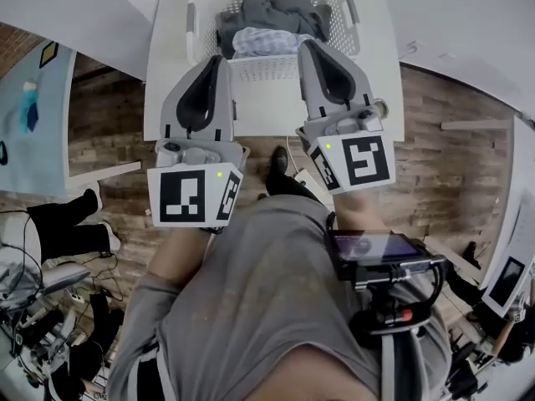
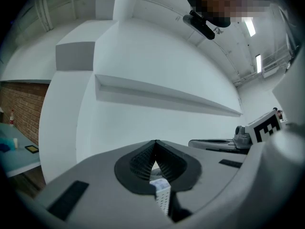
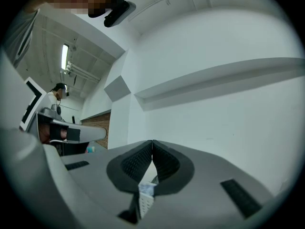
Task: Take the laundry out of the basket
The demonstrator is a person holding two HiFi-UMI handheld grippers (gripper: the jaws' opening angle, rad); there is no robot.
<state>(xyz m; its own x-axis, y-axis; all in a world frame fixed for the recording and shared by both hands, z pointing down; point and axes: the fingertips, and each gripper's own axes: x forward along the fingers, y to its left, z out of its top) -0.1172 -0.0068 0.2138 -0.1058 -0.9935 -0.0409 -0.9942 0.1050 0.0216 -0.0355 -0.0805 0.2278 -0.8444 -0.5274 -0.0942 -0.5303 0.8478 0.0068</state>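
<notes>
On the white counter (image 1: 259, 111): white basket (image 1: 267, 67), grey and checked laundry (image 1: 272, 23) heaped inside it. Both arms stretched forward side by side, tongs held level, marker cubes toward the body. Left tongs (image 1: 219, 58) at the left part of the near rim, tips met, perforated rim pinched low between the pads. Right tongs (image 1: 308, 44) clamped the same way on the right part.

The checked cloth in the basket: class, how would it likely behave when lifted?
The checked cloth lies crumpled, so probably floppy. It looks thin, so likely light. Resting among grey garments in the basket, it might snag them.
</notes>
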